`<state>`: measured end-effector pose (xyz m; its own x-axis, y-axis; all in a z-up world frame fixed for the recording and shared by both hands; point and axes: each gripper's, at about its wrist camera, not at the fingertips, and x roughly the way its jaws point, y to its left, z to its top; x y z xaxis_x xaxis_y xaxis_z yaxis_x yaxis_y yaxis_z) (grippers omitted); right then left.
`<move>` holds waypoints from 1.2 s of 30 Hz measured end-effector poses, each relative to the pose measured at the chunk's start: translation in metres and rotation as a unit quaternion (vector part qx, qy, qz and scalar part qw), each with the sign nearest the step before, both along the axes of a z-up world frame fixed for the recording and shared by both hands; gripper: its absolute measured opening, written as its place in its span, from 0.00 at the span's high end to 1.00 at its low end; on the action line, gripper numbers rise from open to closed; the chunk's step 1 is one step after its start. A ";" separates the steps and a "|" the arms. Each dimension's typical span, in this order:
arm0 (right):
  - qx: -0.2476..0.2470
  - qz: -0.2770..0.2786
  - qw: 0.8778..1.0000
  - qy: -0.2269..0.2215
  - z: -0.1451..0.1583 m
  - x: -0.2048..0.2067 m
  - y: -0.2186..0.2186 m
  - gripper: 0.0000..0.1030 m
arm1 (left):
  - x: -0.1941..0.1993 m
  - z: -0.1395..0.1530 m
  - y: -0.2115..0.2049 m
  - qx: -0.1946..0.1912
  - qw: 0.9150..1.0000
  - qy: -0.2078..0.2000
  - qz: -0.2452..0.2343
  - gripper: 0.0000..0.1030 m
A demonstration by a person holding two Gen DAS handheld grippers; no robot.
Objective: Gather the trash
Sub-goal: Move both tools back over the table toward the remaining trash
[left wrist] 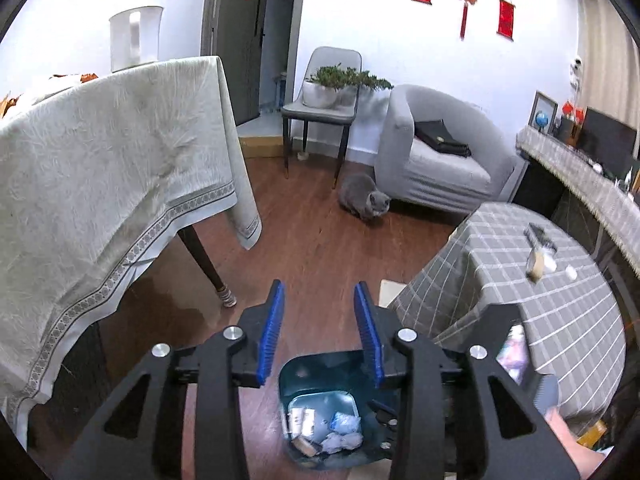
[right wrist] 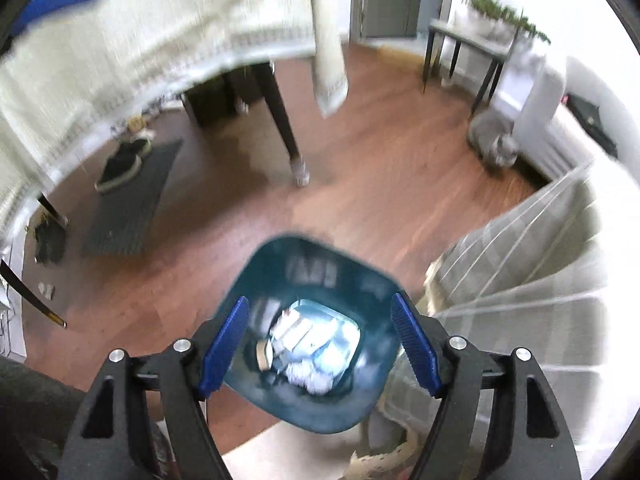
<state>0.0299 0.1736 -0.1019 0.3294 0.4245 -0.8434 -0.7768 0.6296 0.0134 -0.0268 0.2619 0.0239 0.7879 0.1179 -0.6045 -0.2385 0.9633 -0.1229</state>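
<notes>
A dark teal trash bin (left wrist: pixel 304 376) stands on the wood floor beside the checked table. It holds crumpled white and blue wrappers (left wrist: pixel 340 432) and small packets. My left gripper (left wrist: pixel 320 300) is open and empty, above and behind the bin. In the right wrist view the bin (right wrist: pixel 276 272) sits right below my right gripper (right wrist: pixel 320 312), which is open and empty, its blue pads (right wrist: pixel 416 344) spread over the bin's mouth. The trash (right wrist: pixel 304 348) lies at the bin's bottom. The right view is blurred.
A table with a cream cloth (left wrist: pixel 100 168) is at the left, its leg (left wrist: pixel 208 264) near the bin. A round table with a grey checked cloth (left wrist: pixel 540 300) at the right carries small items (left wrist: pixel 540 256). A grey cat (left wrist: pixel 364 200) sits by a grey armchair (left wrist: pixel 436 156). Shoes (right wrist: pixel 124 164) lie on a mat.
</notes>
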 end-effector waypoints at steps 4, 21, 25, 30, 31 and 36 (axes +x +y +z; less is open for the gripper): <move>0.035 -0.014 0.999 -0.035 0.047 0.008 -0.024 0.28 | 0.006 0.004 -0.004 0.002 1.000 -0.006 0.008 0.57; 0.061 -0.167 0.978 -0.107 0.105 0.085 -0.205 0.22 | 0.071 -0.008 -0.122 0.006 0.993 -0.003 -0.115 0.43; 0.068 -0.212 0.970 -0.097 0.102 0.101 -0.263 0.20 | 0.091 -0.017 -0.158 0.005 0.989 0.003 -0.150 0.42; 0.071 -0.245 0.963 -0.086 0.096 0.116 -0.310 0.19 | 0.117 -0.032 -0.201 0.007 0.982 0.015 -0.189 0.42; 0.067 -0.249 0.963 -0.085 0.095 0.118 -0.316 0.19 | 0.123 -0.035 -0.209 0.001 0.980 0.018 -0.200 0.42; 0.066 -0.254 0.963 -0.055 0.079 0.128 -0.347 0.18 | 0.147 -0.052 -0.245 0.012 0.970 0.043 -0.241 0.42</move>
